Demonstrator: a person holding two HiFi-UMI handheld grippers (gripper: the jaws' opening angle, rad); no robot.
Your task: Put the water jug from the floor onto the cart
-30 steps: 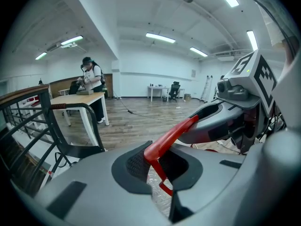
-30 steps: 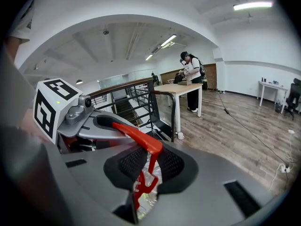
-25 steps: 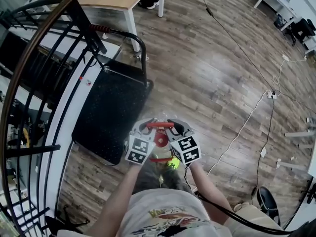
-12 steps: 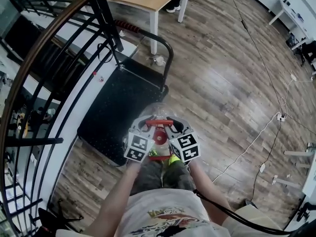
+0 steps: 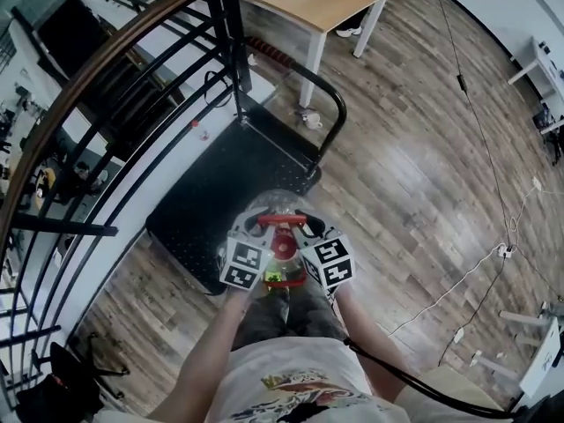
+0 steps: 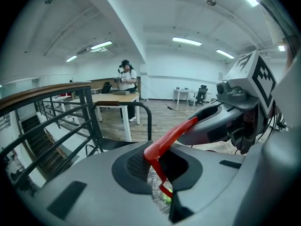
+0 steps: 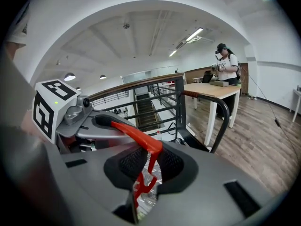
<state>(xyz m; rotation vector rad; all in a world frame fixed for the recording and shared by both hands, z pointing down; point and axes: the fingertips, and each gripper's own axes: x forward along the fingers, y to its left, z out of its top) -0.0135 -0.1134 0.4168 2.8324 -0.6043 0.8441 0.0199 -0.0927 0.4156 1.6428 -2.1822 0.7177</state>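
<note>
Closer to the cart (image 5: 220, 188) now, my left hand-held gripper (image 5: 264, 225) and right hand-held gripper (image 5: 305, 226) each clamp the jug's (image 5: 280, 203) red handle (image 5: 282, 221).

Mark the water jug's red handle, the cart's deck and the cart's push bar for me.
red handle (image 5: 282, 221): head view, middle of the crossbar.
cart deck (image 5: 231, 183): head view, bare black surface.
push bar (image 5: 342, 117): head view, its right-hand bend.
</note>
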